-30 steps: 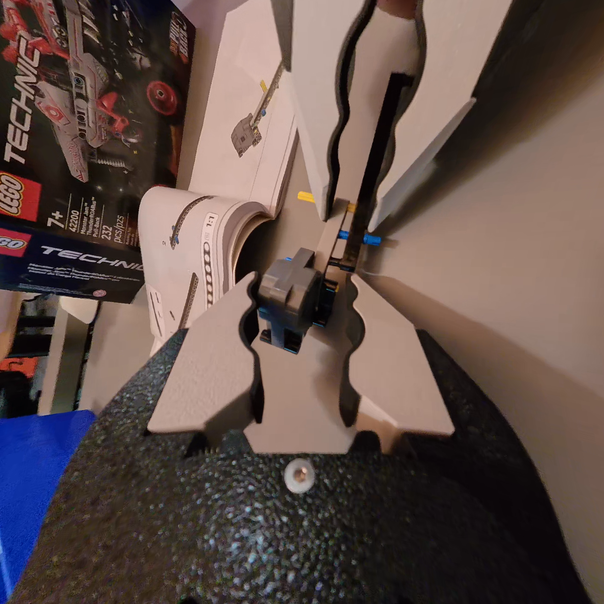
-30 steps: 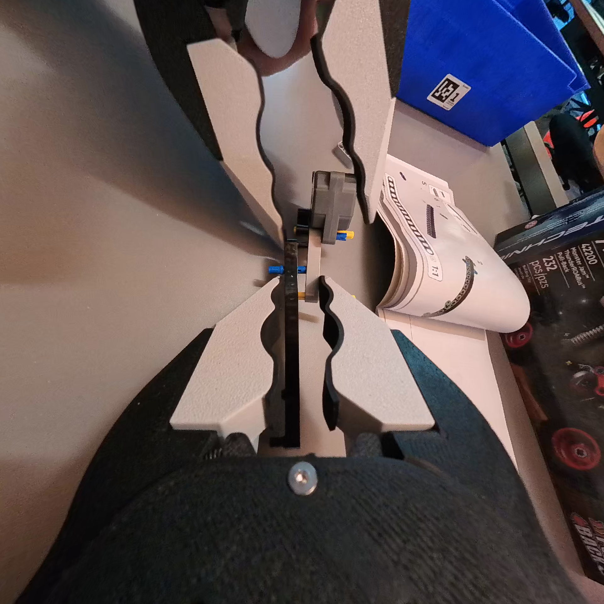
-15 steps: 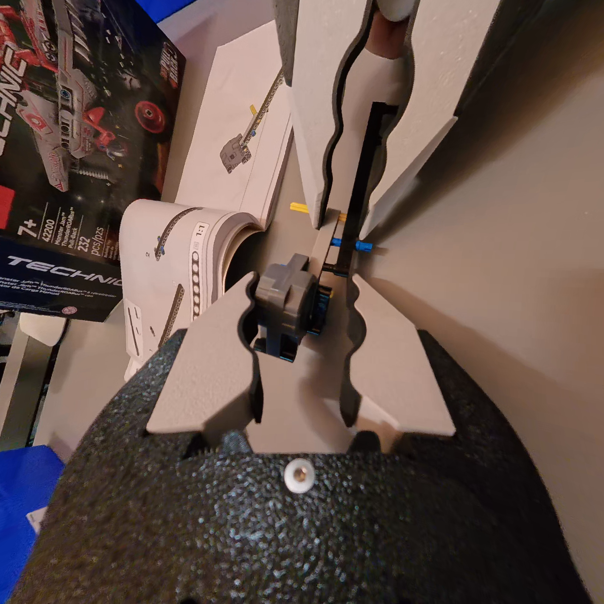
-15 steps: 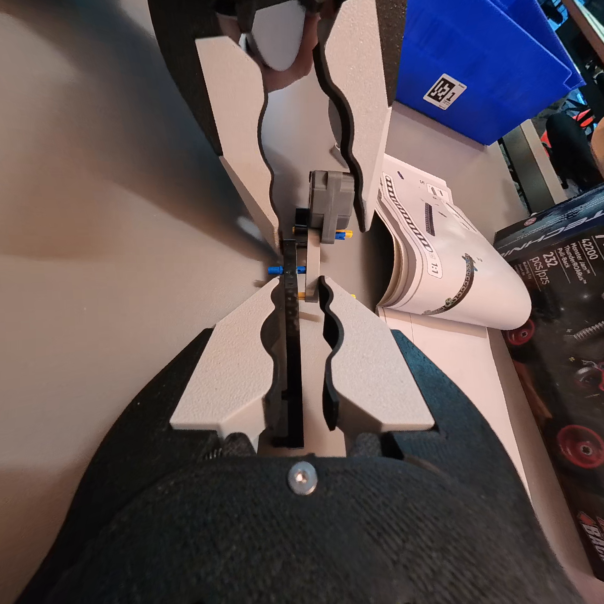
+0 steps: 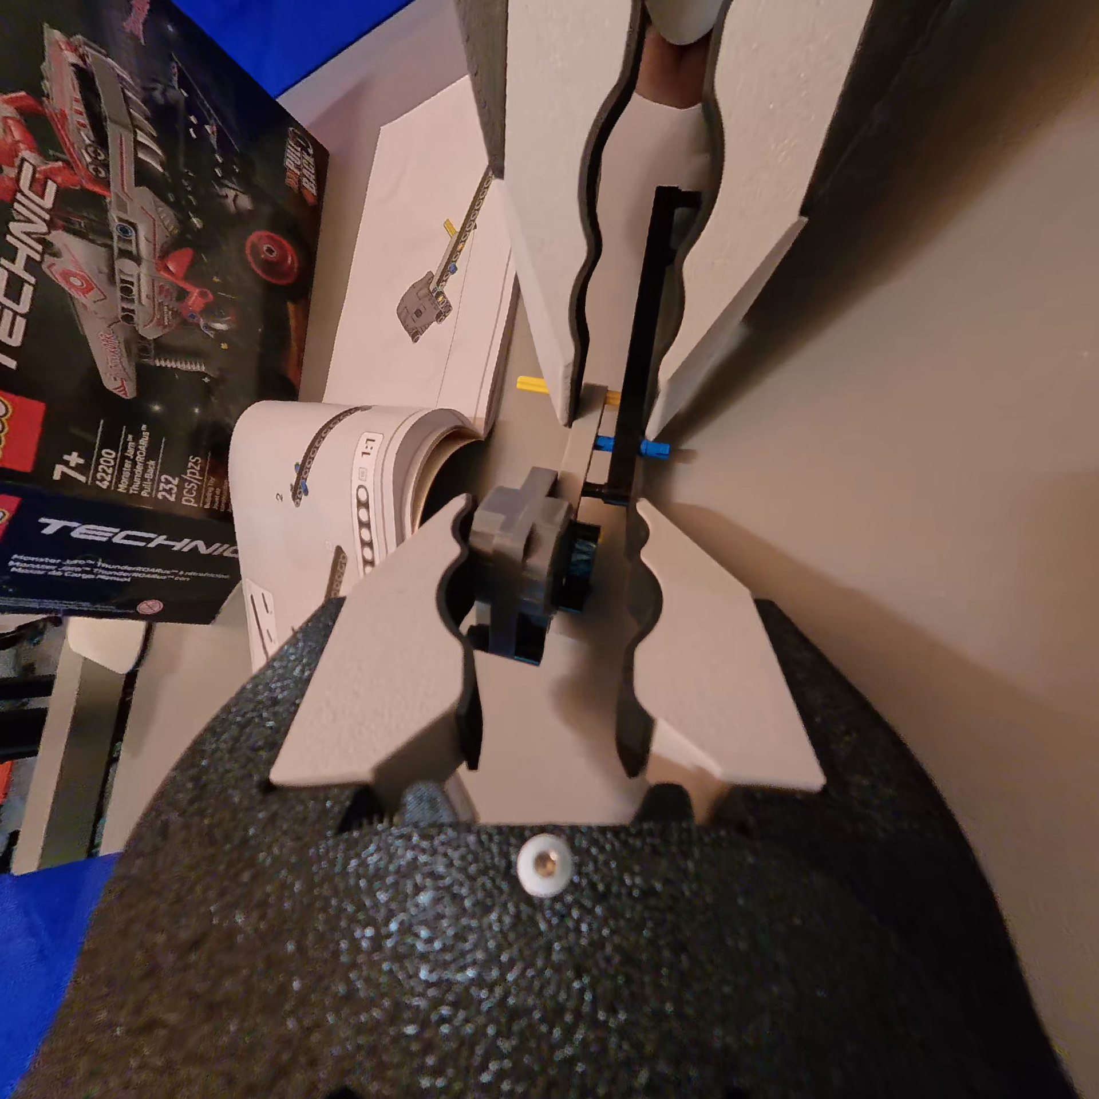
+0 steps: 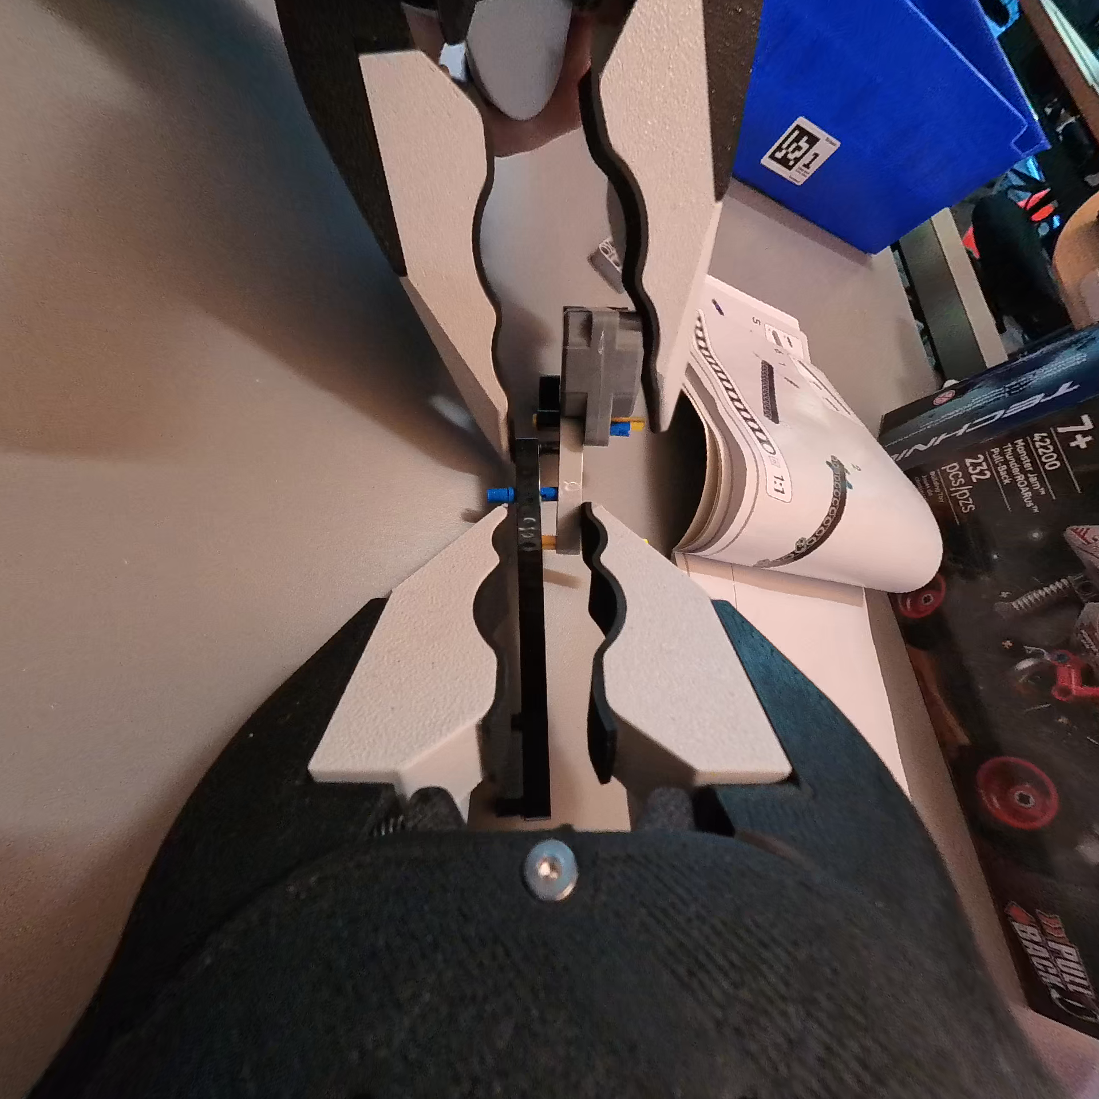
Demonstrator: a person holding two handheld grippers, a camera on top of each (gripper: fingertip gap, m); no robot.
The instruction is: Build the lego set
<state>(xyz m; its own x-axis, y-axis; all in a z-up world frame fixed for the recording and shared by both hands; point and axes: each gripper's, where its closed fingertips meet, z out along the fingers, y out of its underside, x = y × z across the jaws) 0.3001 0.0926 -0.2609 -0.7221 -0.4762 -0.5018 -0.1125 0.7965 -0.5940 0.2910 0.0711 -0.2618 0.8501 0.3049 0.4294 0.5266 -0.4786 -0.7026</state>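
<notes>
My left gripper [image 5: 547, 511] is shut on a grey motor block [image 5: 517, 547] with black and blue parts on its side. A grey beam [image 5: 580, 452] runs from the block toward my right gripper [image 6: 547, 514]. The right gripper's tips close on that grey beam [image 6: 569, 487] and a long black beam [image 6: 529, 624] beside it. The black beam lies along the inside of one finger. A blue pin [image 6: 499, 494] passes through the black beam toward the grey one, with a small gap between the beams. The grippers face each other tip to tip over the table.
An open instruction booklet [image 5: 333, 476] lies beside the grippers, with the set's dark box [image 5: 119, 297] behind it. A blue bin [image 6: 880, 107] stands at the table's edge. A small grey piece [image 6: 608, 261] lies on the beige table [image 5: 892, 594]. Only a small space, under 4 cm, lies between the two pairs of fingers.
Both grippers and the assembly between them have swayed slightly, so the box and booklet shift in view. The grips and the gap between the beams look unchanged.
</notes>
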